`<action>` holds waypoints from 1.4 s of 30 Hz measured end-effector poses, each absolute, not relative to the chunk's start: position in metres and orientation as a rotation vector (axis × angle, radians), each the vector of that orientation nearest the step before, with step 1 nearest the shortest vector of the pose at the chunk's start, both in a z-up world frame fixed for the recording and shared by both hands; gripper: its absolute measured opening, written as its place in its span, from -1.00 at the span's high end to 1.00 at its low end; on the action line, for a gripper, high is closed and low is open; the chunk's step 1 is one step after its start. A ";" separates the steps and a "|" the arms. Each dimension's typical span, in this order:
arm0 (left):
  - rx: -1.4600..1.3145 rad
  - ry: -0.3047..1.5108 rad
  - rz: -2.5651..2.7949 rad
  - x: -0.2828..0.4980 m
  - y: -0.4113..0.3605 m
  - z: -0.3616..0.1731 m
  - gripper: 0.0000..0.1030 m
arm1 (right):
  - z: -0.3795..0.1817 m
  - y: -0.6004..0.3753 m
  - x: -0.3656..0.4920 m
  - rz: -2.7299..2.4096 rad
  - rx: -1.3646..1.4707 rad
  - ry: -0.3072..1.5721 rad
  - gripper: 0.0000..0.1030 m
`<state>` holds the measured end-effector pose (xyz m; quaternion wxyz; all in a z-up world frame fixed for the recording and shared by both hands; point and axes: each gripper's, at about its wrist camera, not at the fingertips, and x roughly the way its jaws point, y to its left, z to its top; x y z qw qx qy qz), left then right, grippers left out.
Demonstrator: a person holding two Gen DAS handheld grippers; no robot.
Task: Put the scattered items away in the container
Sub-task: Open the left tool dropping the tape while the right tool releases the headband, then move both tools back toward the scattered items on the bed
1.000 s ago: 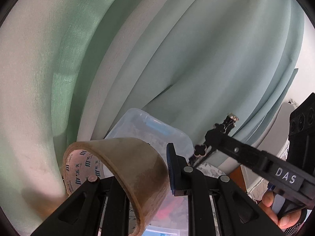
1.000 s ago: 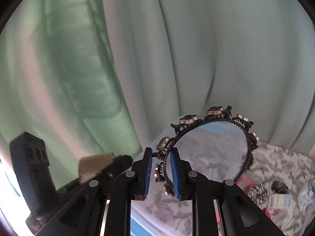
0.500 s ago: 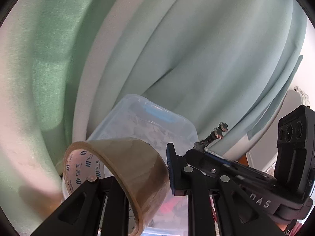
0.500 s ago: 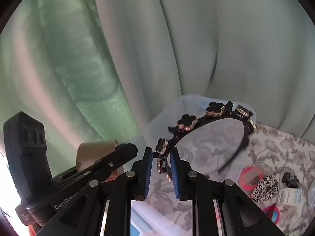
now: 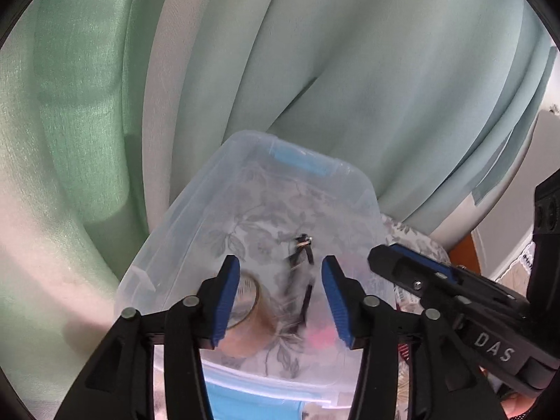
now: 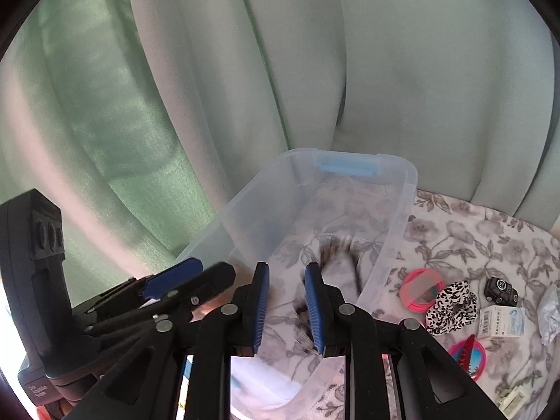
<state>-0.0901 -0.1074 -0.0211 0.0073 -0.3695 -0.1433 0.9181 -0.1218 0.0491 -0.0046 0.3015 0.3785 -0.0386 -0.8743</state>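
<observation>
Around you: pale green curtains [image 6: 196, 87] hang behind the clear container [image 6: 409, 189], which sits on a floral-clothed bench [image 6: 490, 241]. At about 4 o'clock from the container in your right view lie pink rings [image 6: 421, 288], a leopard-print scrunchie [image 6: 451, 306], a small black object [image 6: 500, 290] and a white box [image 6: 502, 322] — all outside the container.

Your left gripper [image 5: 280, 290] has just been opening; its fingers stand well apart, with nothing between them. The tape roll [image 5: 250, 318] lies inside the container, at 7 o'clock from its middle. Your right gripper [image 6: 285, 301] has also just parted slightly — fingers narrowly apart, empty. The black headband [image 5: 301, 255] shows blurred inside the container, just beyond your right fingertips.
</observation>
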 end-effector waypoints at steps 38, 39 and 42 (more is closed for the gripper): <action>-1.073 -0.334 2.747 -0.036 -0.036 0.020 -0.21 | -0.014 0.215 -0.029 -2.603 0.991 -0.488 0.46; -1.063 -0.313 2.733 -0.035 -0.028 0.020 -0.20 | -0.016 0.223 -0.026 -2.615 0.995 -0.505 0.46; -1.040 -0.274 2.685 -0.031 -0.005 0.021 -0.21 | -0.022 0.244 -0.020 -2.645 1.006 -0.561 0.41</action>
